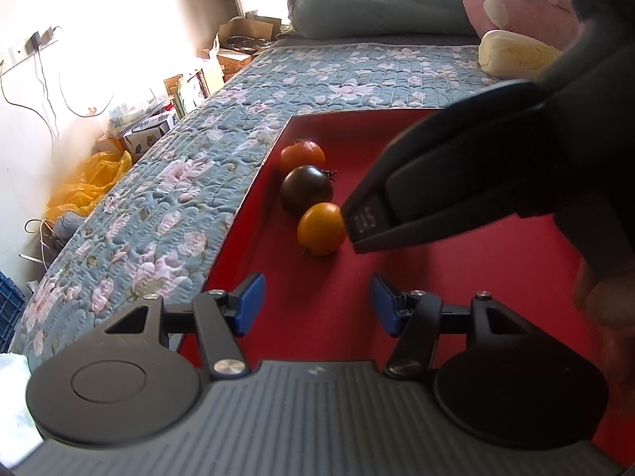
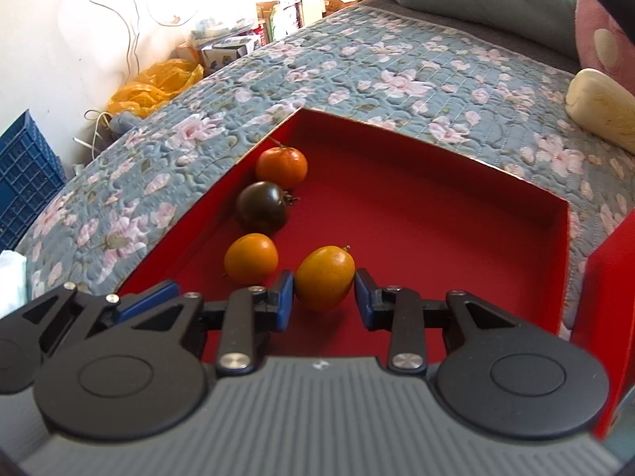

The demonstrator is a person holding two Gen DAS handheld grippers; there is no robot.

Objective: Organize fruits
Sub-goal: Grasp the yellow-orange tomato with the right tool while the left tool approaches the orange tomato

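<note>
The right gripper [image 2: 324,297] is squeezing a yellow fruit [image 2: 324,276], one blue pad on each side, w/ the fruit low inside the red box [image 2: 428,206]. The left gripper [image 1: 317,303] is open w/ nothing in it, over the box floor. At 10 o'clock from the held fruit sit 3 more by the box's left wall: a small yellow one [image 2: 251,258], a dark one [image 2: 262,206] & an orange one [image 2: 281,167]. The box is on a flowery bed [image 2: 357,67].

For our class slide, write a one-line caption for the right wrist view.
Right gripper closes around a yellow-orange fruit in the red tray.
</note>
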